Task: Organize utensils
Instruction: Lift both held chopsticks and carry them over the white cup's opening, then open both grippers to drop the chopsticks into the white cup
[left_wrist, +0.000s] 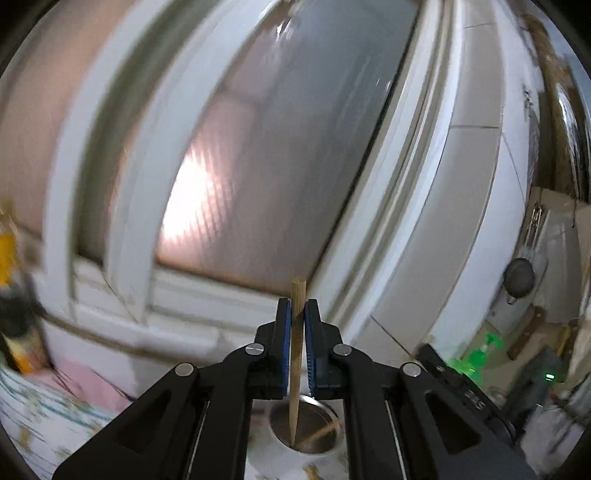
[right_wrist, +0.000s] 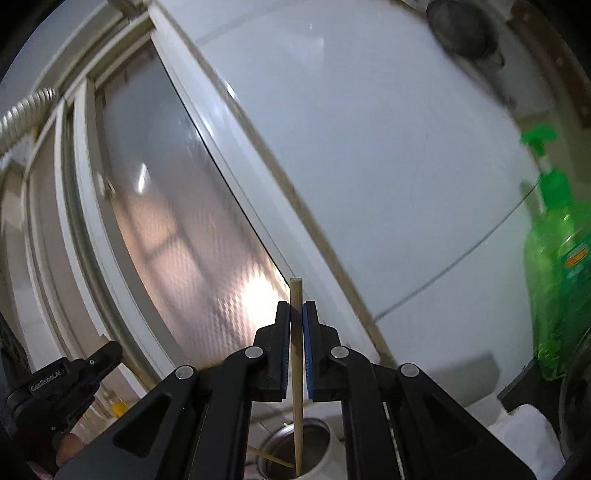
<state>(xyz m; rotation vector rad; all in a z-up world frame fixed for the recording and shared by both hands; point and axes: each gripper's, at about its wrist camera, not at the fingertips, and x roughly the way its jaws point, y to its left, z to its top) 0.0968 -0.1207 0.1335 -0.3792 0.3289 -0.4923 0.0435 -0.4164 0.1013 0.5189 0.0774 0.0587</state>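
My left gripper (left_wrist: 298, 308) is shut on a wooden chopstick (left_wrist: 297, 354) that stands upright between the blue pads. Its thin tip hangs just over the open mouth of a white holder with a steel lining (left_wrist: 304, 424), where another stick leans. My right gripper (right_wrist: 296, 310) is shut on a second upright chopstick (right_wrist: 296, 369). That stick's lower end reaches into the same holder (right_wrist: 325, 454), seen below the fingers, with a thin stick lying inside. The left gripper's black body (right_wrist: 62, 380) shows at the lower left of the right wrist view.
A frosted window with white frames (left_wrist: 258, 166) fills the background. A green pump bottle (right_wrist: 557, 266) stands at the right beside white wall tiles (right_wrist: 369, 147). A round strainer (left_wrist: 519, 277) hangs on the right wall. A patterned cloth (left_wrist: 33, 413) lies at the lower left.
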